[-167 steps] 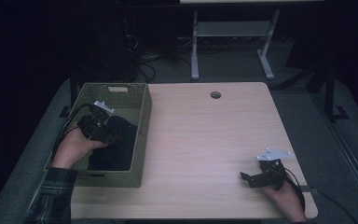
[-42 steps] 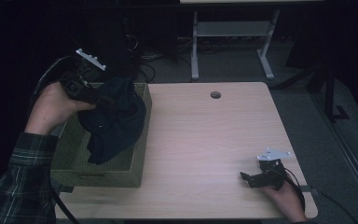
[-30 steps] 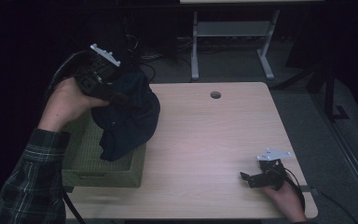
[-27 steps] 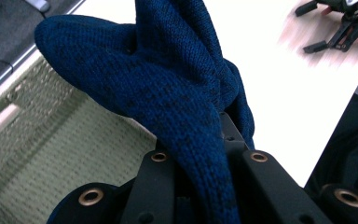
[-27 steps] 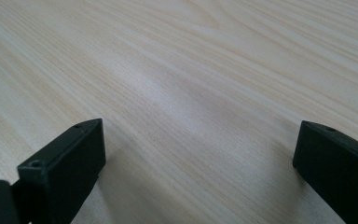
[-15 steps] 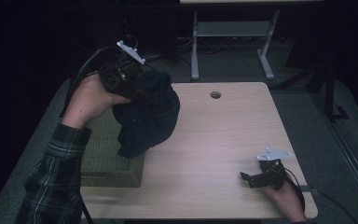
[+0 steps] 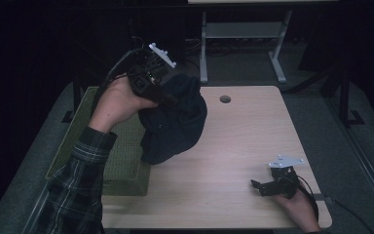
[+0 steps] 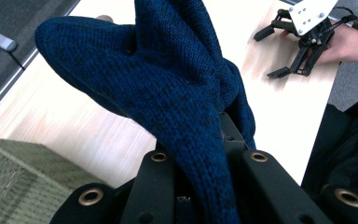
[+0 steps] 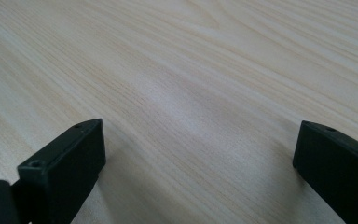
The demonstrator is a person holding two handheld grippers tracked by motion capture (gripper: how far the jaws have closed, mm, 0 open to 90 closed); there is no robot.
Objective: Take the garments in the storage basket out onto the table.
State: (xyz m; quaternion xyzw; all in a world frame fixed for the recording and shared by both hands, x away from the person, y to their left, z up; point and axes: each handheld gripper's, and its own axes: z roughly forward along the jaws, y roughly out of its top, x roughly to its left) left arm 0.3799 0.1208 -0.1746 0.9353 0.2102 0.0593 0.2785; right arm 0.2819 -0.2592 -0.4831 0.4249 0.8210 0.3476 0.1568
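The left gripper is clenching a dark blue sweater, which is hanging above the table, just right of the basket. The right gripper is resting released at the table's near right corner.

I see a pale wooden counter with a round hole near its far edge; a green basket sits on its left end.
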